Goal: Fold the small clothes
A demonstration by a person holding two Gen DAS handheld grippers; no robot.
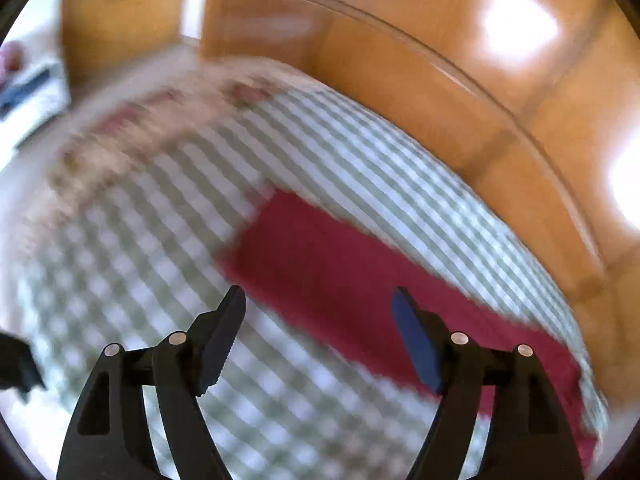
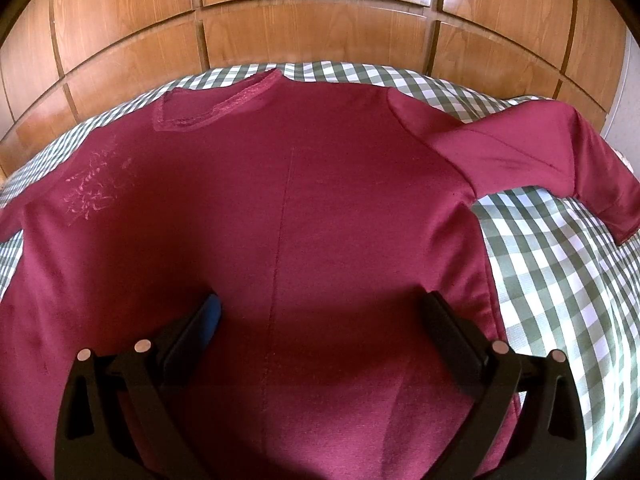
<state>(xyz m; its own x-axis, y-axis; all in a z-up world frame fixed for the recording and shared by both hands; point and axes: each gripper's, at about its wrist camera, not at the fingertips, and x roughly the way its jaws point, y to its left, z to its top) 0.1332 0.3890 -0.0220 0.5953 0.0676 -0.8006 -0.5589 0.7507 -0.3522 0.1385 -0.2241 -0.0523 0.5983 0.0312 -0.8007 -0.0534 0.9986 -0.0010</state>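
Left wrist view, badly blurred: the left gripper (image 1: 318, 300) stands released, jaws wide and nothing between them, above a green-and-white checked cloth (image 1: 120, 248); a maroon shirt (image 1: 344, 272) lies flat on that cloth just beyond the fingertips; wooden panelling (image 1: 460, 92) rises behind

Right wrist view, sharp: the right gripper (image 2: 320, 312) is released too, jaws spread over the shirt's body near its lower part, gripping nothing; the shirt lies spread flat, neckline (image 2: 212, 108) towards the panelling, one sleeve (image 2: 560, 152) stretched out to the right across the checked cloth
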